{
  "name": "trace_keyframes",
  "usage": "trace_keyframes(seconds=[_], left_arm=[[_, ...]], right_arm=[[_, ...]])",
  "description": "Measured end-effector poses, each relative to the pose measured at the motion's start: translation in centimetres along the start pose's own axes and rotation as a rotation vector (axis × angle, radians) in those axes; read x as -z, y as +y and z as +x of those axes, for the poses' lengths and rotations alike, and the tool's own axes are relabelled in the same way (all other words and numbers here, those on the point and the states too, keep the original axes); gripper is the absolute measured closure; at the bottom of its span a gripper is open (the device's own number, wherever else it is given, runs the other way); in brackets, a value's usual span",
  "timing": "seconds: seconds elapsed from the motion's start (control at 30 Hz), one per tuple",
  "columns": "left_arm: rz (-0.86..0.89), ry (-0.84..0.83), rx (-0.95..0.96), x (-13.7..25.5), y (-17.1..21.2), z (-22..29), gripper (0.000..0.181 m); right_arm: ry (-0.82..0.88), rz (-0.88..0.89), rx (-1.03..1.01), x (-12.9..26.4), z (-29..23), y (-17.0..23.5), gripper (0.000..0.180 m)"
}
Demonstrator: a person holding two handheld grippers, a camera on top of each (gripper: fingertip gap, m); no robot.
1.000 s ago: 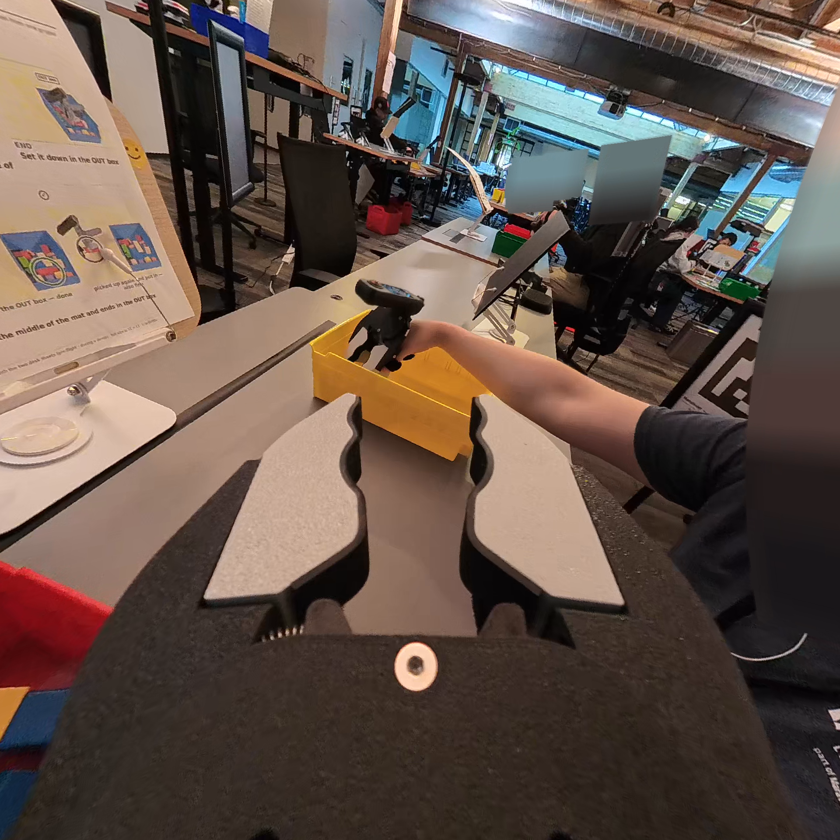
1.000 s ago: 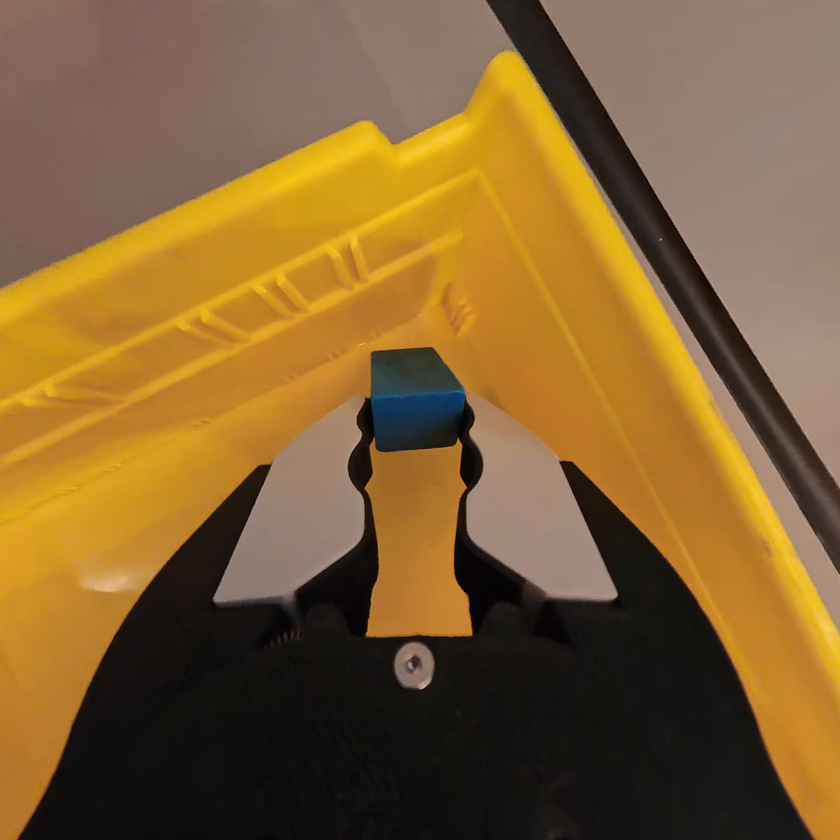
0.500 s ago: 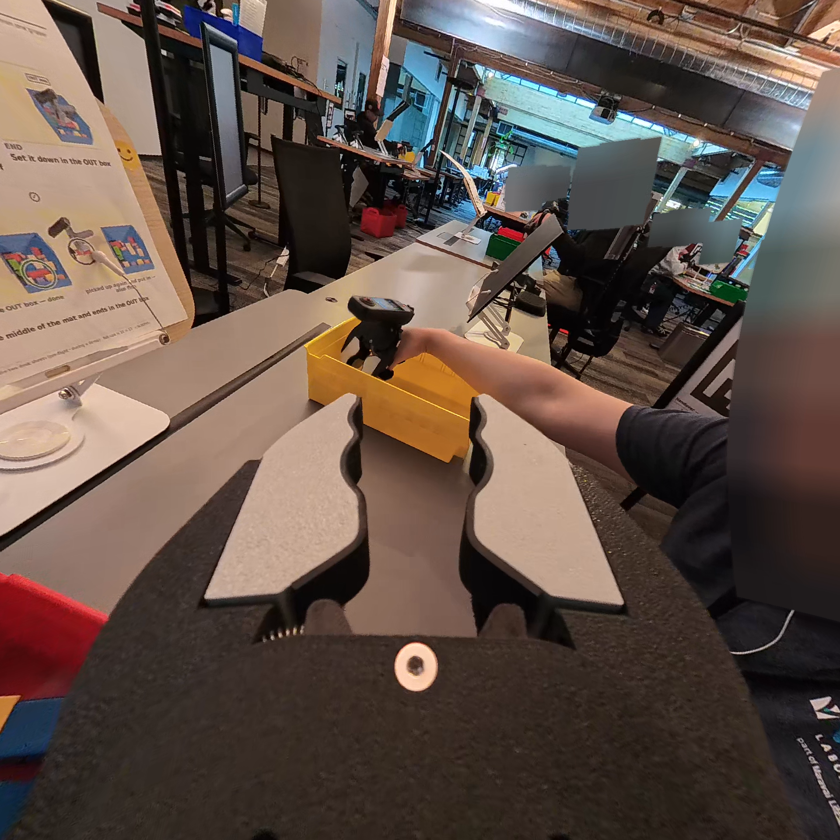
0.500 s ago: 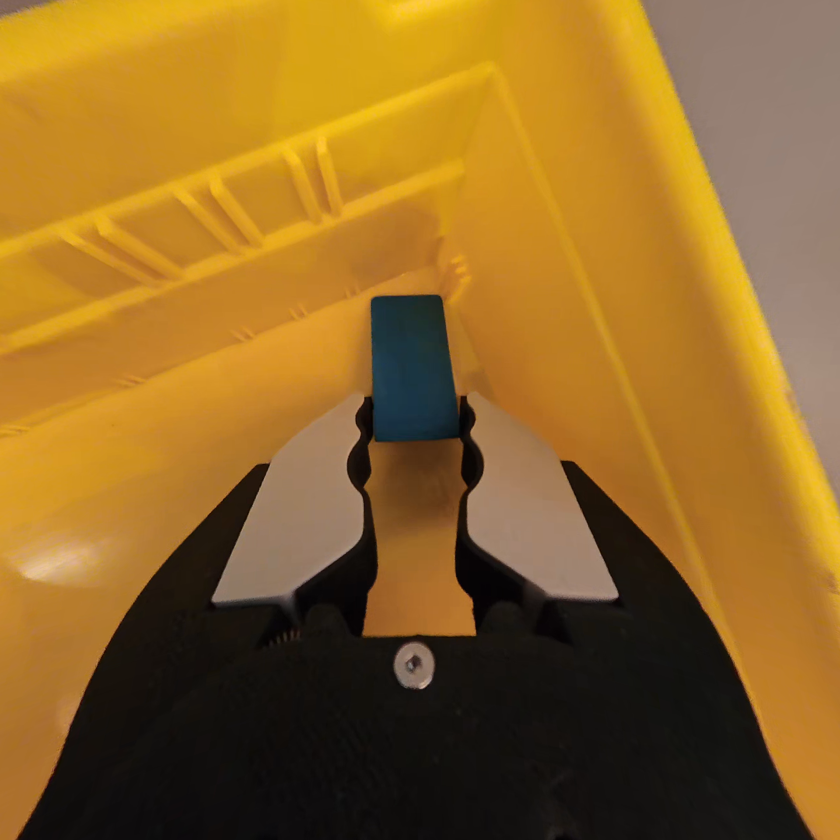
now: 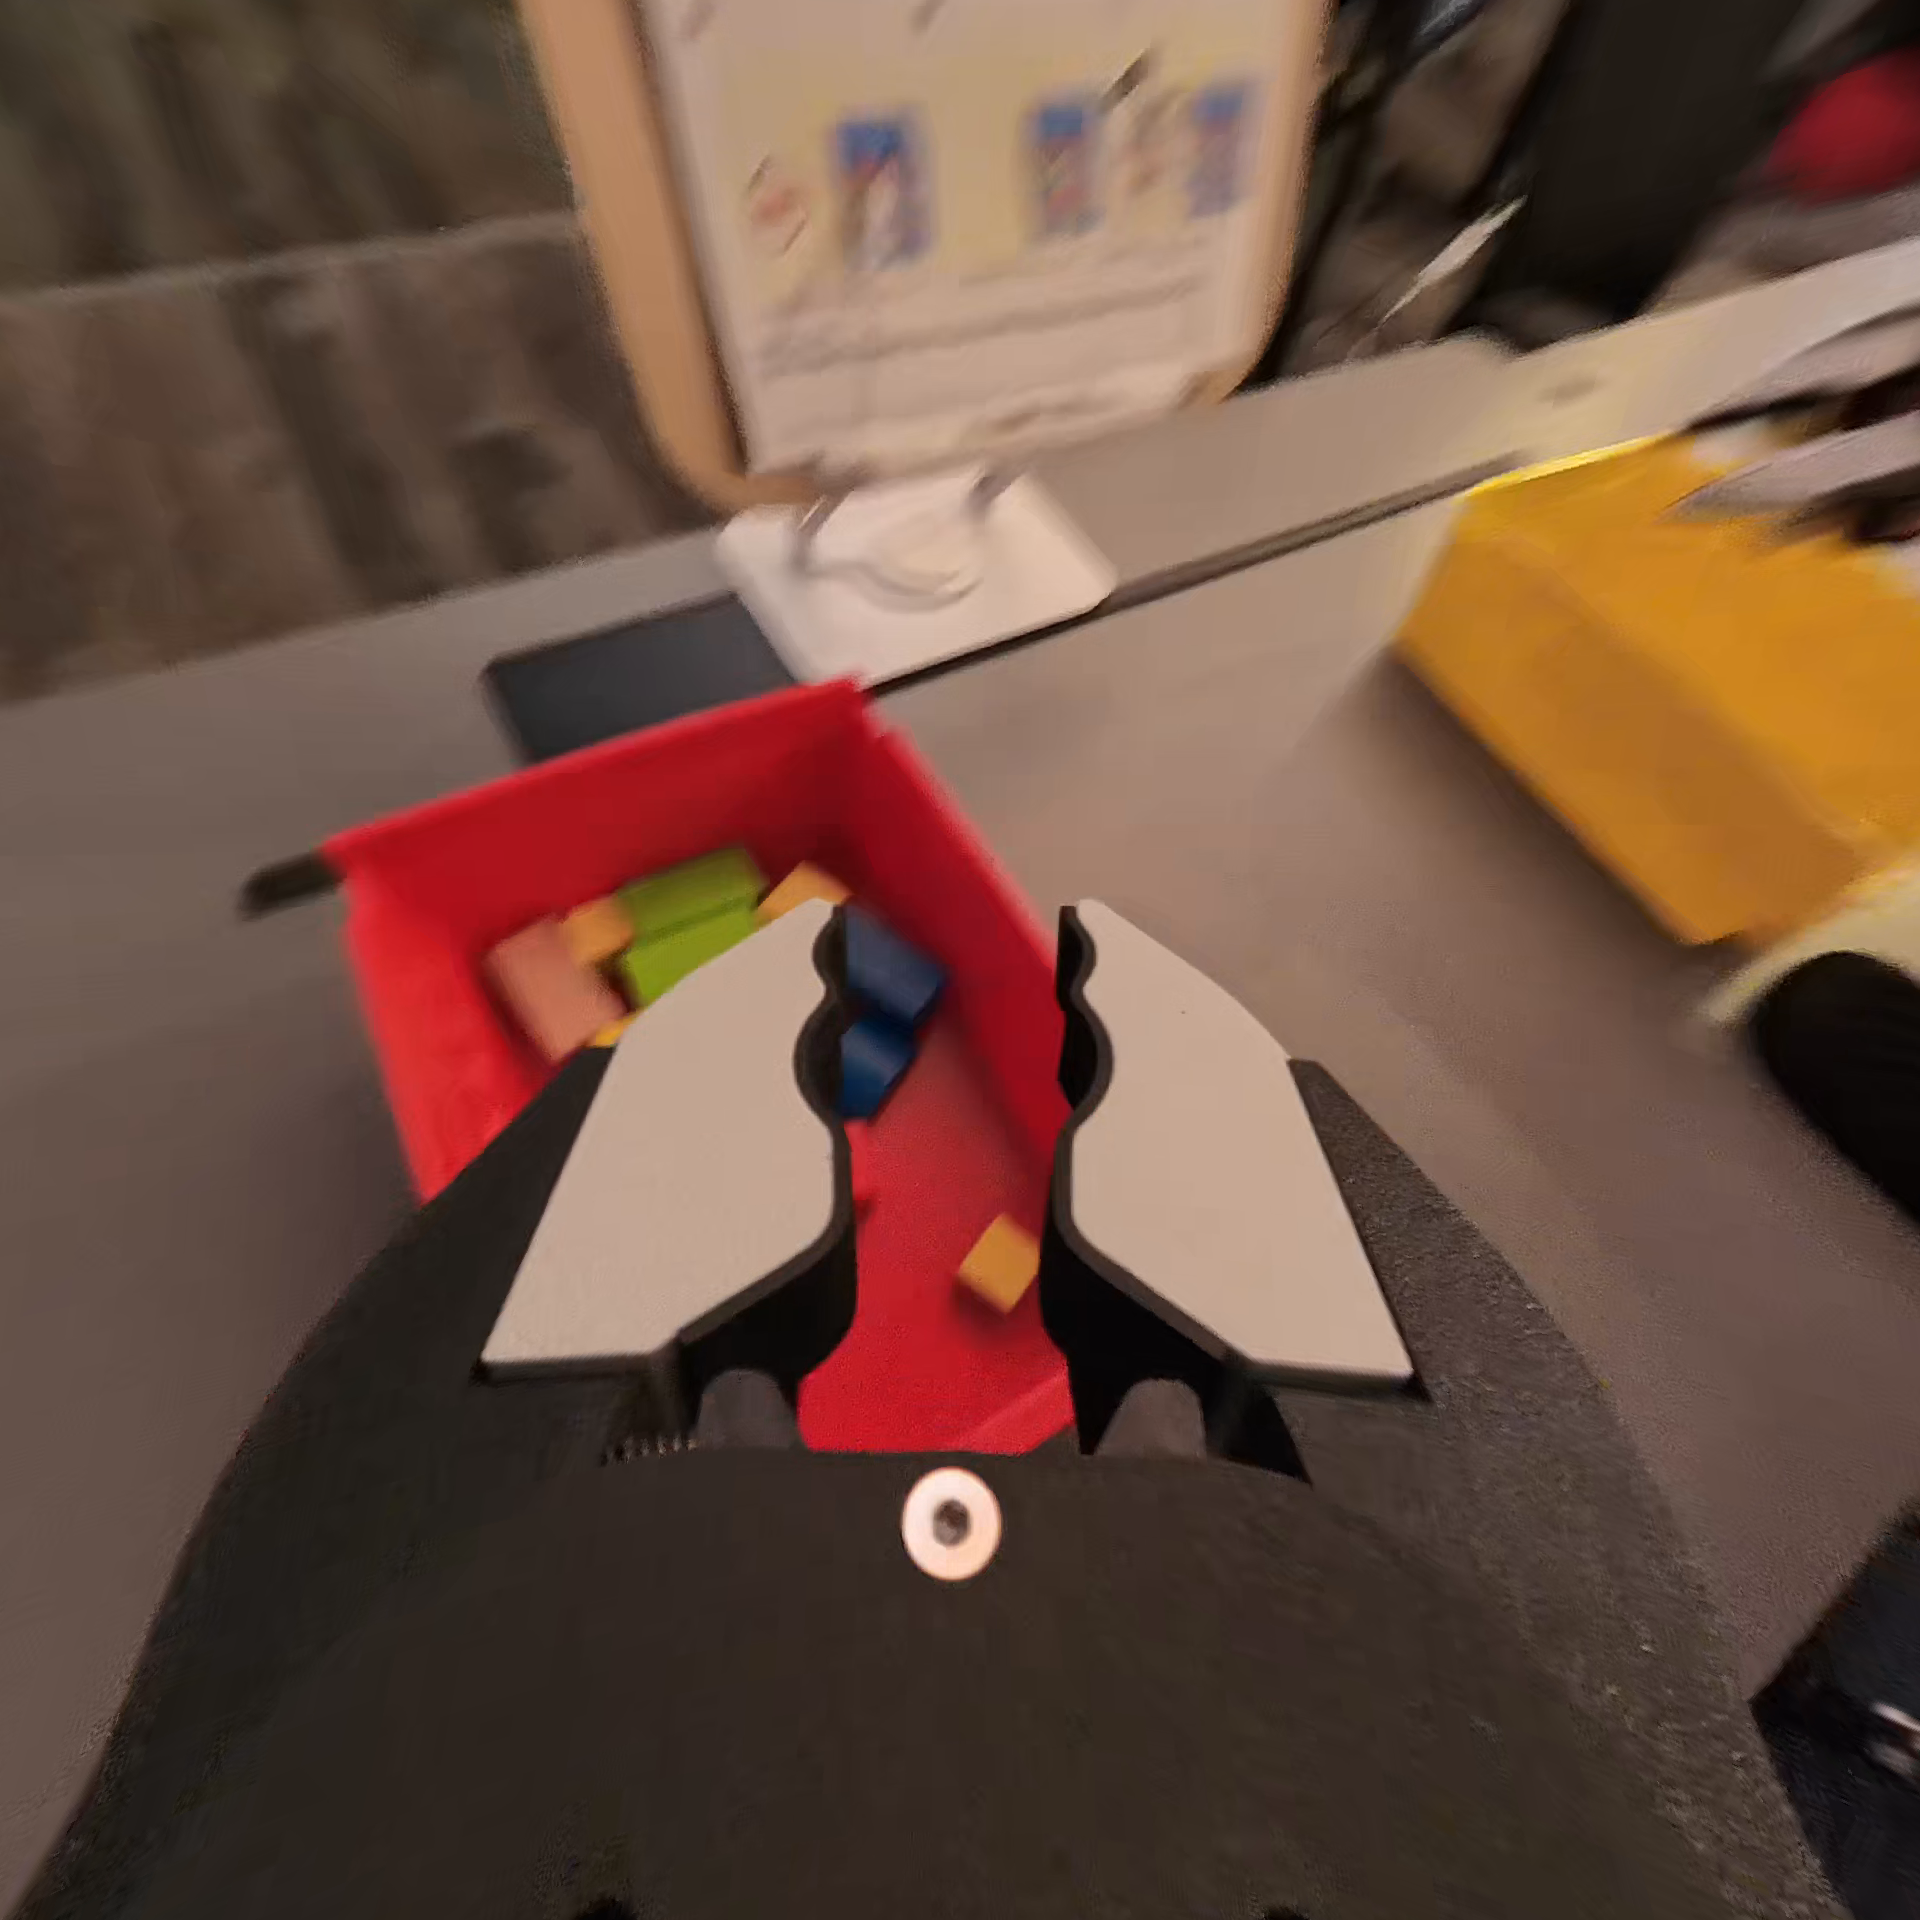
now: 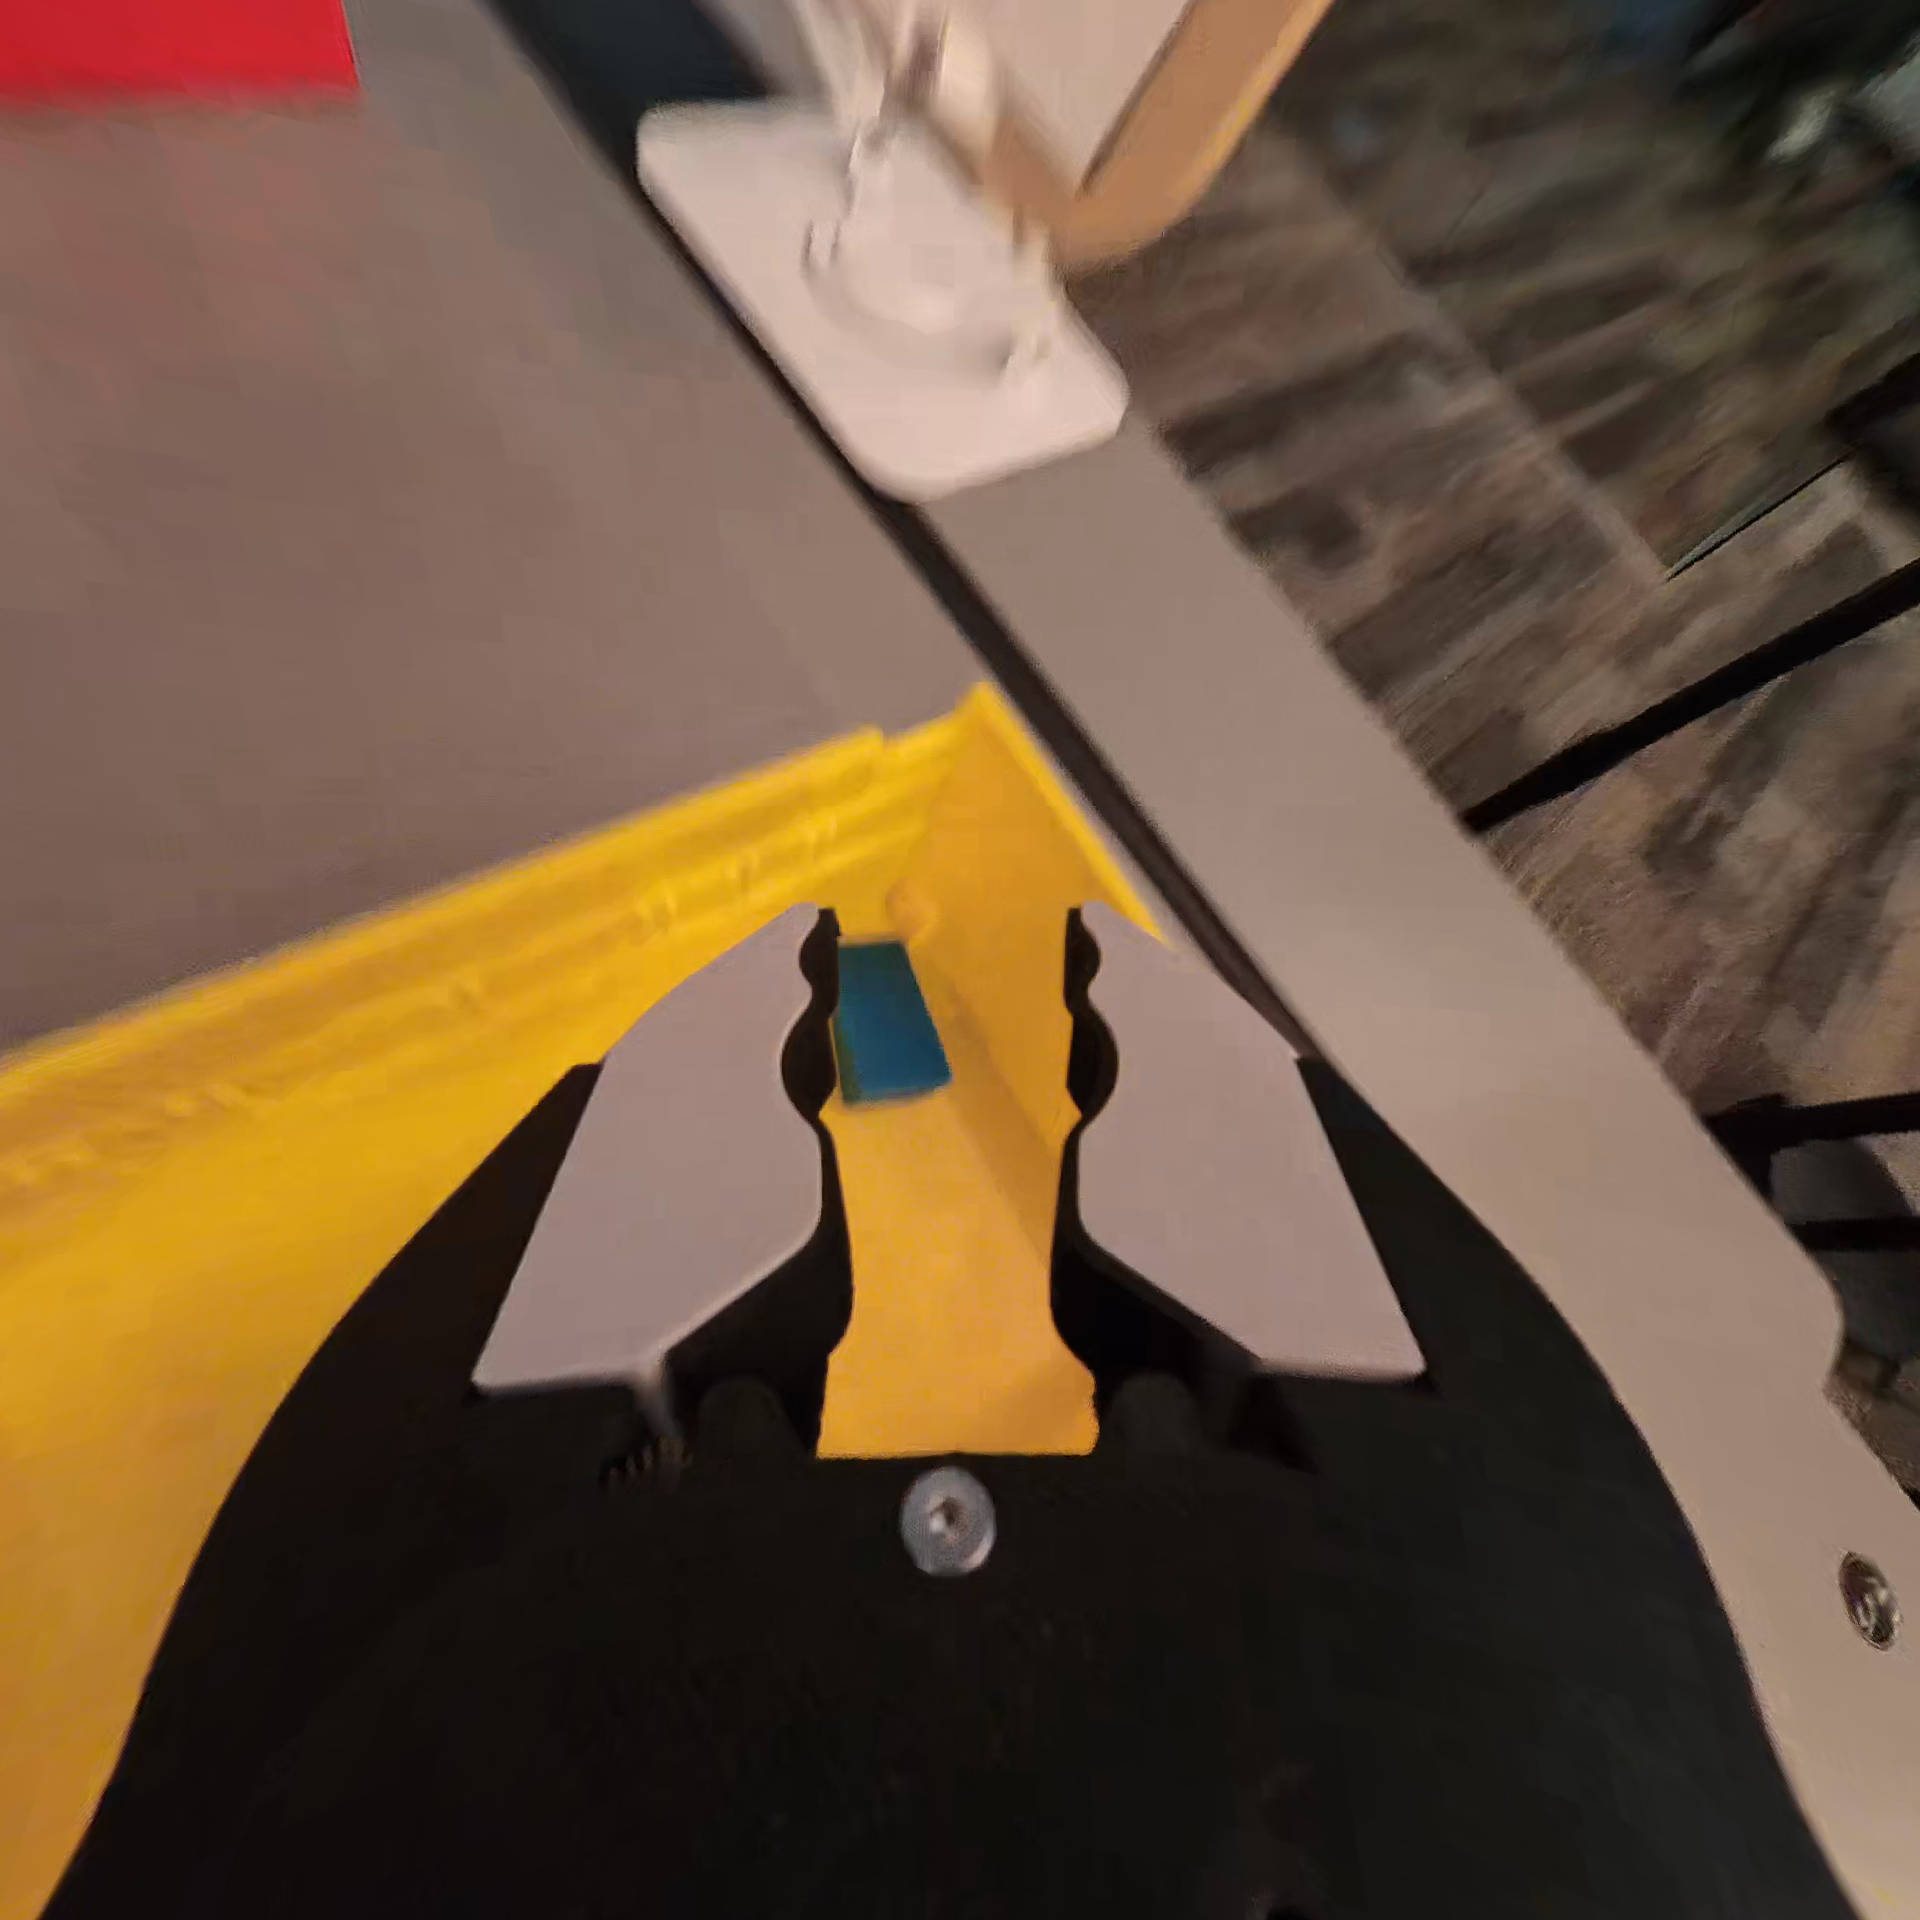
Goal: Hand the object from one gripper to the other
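A blue block [image 6: 888, 1023] lies on the floor of the yellow bin [image 6: 416, 997], near its far corner. My right gripper [image 6: 943, 920] is open and empty above the bin, apart from the block. My left gripper [image 5: 945, 920] is open and empty above a red bin [image 5: 935, 810] that holds several coloured blocks: green [image 5: 686, 920], dark blue [image 5: 883, 997], orange [image 5: 1000, 1262], pink [image 5: 545, 987]. The yellow bin also shows at the right of the left wrist view [image 5: 1621, 727], with the other gripper's blurred fingers [image 5: 1808, 457] above it. Both views are motion-blurred.
An instruction sheet on a white stand [image 5: 935, 561] stands on the grey table behind the bins; its base also shows in the right wrist view [image 6: 914, 312]. A dark flat pad [image 5: 634, 675] lies behind the red bin. A black strip [image 6: 1091, 769] runs along the table.
My right gripper opened, let go of the blue block in the yellow bin and pulled back upward. My left gripper swung left and down over the red bin.
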State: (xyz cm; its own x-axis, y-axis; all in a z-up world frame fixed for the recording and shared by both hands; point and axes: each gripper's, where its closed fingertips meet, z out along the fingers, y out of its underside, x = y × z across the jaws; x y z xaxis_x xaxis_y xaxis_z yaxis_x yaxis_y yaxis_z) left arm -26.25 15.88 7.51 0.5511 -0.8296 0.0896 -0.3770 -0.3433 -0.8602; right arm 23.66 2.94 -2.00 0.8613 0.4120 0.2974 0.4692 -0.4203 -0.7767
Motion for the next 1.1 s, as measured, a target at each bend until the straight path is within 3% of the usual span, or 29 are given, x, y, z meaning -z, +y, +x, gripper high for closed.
trace_keyframes(seconds=[0.13, 0.23, 0.33, 0.43, 0.67, 1.1], left_arm=[[-0.287, -0.114, 0.049, -1.8, 5.5, -3.8, 0.148], [-0.505, -0.069, 0.126, -3.8, 9.4, -3.5, 0.148], [-0.664, -0.124, 0.08, -5.7, 12.3, -4.2, 0.144], [-0.787, -0.145, 0.088, -7.5, 14.6, -4.4, 0.14], [-0.888, -0.197, 0.089, -9.5, 16.5, -4.9, 0.134], [-0.987, -0.183, 0.13, -10.6, 18.9, -5.1, 0.145]], right_arm=[[0.119, 0.336, 0.009, 5.2, -2.1, -9.0, 0.134], [0.159, 0.453, 0.092, 7.6, -5.3, -14.4, 0.13], [0.167, 0.494, 0.19, 8.0, -8.8, -17.1, 0.129], [0.163, 0.505, 0.305, 7.3, -11.2, -17.8, 0.129], [0.205, 0.474, 0.285, 7.2, -10.4, -17.2, 0.129], [0.233, 0.469, 0.333, 7.7, -10.6, -17.2, 0.129]])
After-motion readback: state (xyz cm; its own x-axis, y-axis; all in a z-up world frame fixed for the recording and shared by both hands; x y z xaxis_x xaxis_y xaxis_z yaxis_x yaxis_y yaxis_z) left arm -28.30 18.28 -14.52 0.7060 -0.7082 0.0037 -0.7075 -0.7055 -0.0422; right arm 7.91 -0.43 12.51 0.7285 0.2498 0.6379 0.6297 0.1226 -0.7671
